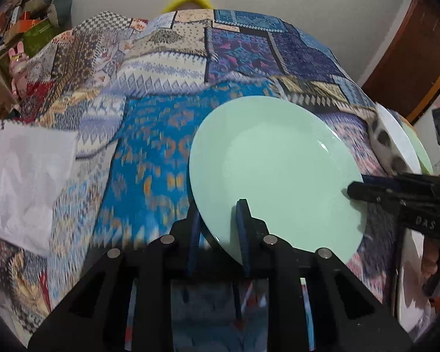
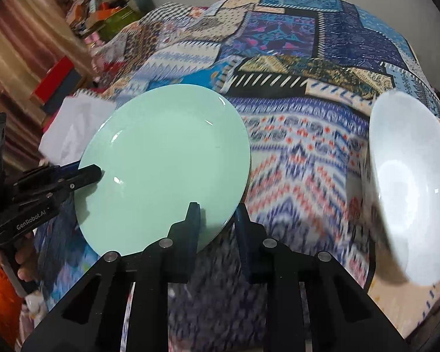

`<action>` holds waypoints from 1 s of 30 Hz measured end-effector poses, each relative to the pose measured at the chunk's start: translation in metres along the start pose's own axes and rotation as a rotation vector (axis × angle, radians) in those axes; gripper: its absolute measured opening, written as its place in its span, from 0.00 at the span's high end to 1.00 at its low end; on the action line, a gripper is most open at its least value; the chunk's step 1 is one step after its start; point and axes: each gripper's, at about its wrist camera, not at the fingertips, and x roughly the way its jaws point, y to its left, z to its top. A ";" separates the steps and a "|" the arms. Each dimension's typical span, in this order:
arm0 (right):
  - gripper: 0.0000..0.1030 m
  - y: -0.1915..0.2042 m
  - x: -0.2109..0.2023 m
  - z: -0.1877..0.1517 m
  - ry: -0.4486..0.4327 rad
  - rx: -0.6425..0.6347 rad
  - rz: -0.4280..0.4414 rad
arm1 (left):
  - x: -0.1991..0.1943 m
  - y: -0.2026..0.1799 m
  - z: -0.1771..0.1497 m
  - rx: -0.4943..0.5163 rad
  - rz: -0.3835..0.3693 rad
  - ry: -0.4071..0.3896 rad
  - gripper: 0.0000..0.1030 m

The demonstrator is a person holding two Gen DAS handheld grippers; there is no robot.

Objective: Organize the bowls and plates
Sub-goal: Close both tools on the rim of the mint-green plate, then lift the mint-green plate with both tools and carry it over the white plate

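1. Two tools pinch one mint-green plate (image 1: 275,173) by its rim: the left tool (image 1: 220,228) has its fingers closed over the near edge, the right tool (image 2: 215,224) likewise on the opposite side.
2. Held above the patterned bedspread (image 2: 302,152), the plate looks glazed, rigid, slippery and breakable; the rim is the only real purchase.
3. To the right a white bowl (image 2: 410,187) waits, with a white plate (image 1: 396,135) stacked on another nearby.

Bright, motion-blurred, fisheye-warped edges
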 end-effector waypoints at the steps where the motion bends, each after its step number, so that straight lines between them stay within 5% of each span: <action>1: 0.79 0.002 -0.002 -0.004 0.005 -0.010 0.003 | -0.003 -0.001 -0.005 -0.001 -0.004 0.005 0.78; 11: 0.79 0.010 -0.008 -0.025 0.047 -0.057 0.044 | -0.033 -0.007 -0.055 -0.031 -0.046 0.054 0.77; 30: 0.81 0.012 0.006 -0.009 0.011 -0.043 0.012 | -0.024 -0.006 -0.045 -0.037 -0.017 0.027 0.76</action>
